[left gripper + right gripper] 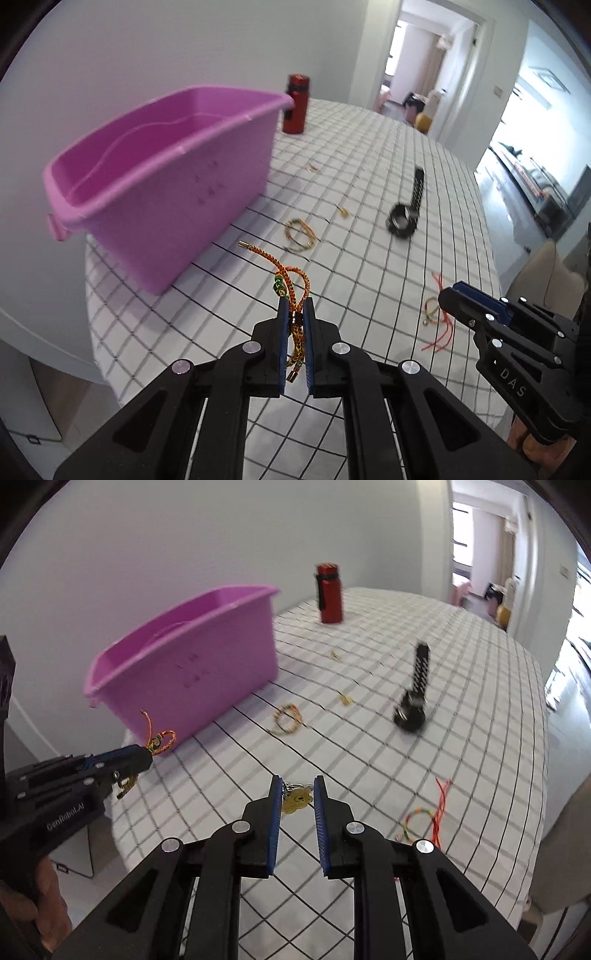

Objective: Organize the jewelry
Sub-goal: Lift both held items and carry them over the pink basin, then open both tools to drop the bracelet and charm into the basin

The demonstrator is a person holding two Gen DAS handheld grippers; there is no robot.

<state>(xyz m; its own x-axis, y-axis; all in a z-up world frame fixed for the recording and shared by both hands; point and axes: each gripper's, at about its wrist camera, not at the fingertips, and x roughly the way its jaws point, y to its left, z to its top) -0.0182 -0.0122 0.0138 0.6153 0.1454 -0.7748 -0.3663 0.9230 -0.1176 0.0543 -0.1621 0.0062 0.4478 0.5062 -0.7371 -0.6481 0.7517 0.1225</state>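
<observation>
Plainly, the right claw carries "DAS" on its body and the left claw reads "GenRobot.AI". The left claw is pinched almost fully together on a braided orange-and-green cord bracelet with gold end caps, lifted above the checked worktop. The right claw, narrowly parted, grips a yellow bear-face charm on a keyring. A purple bin stands far left, faint unreadable marks on its side.
</observation>
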